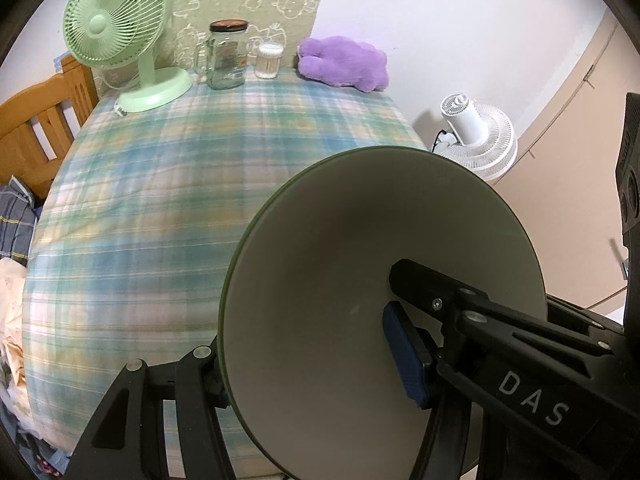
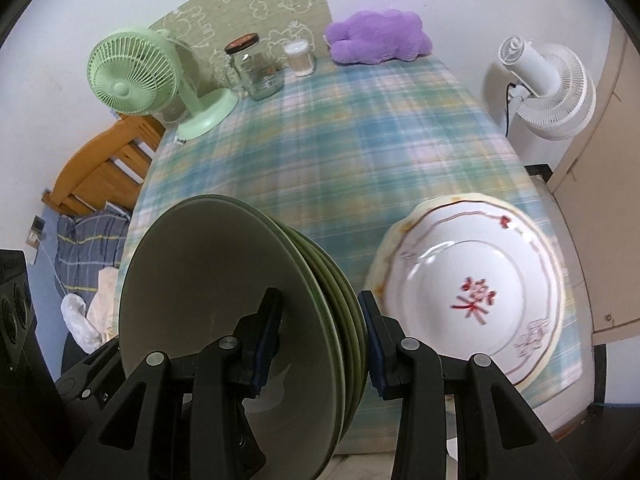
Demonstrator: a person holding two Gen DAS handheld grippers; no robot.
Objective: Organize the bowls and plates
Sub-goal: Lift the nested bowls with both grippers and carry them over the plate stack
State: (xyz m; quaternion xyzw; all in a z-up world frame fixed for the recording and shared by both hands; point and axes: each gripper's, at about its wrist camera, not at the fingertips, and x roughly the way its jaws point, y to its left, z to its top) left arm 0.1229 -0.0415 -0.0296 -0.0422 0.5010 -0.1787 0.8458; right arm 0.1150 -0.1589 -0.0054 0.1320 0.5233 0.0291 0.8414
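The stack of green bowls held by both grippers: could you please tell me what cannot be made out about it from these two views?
- Left wrist view: only the top green bowl shows; it hides the stack beneath.
- Right wrist view: the lower part of the green bowls is hidden by the right gripper fingers; exact count unclear.
- Right wrist view: the white plate pattern is motion-blurred.

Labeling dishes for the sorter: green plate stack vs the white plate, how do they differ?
The green plate stack is plain olive-green; the white plate carries a red character and a scalloped, decorated rim. The stack is several plates held on edge in the right gripper; the white plate is single, lying flat on the plaid tablecloth. Both are round.
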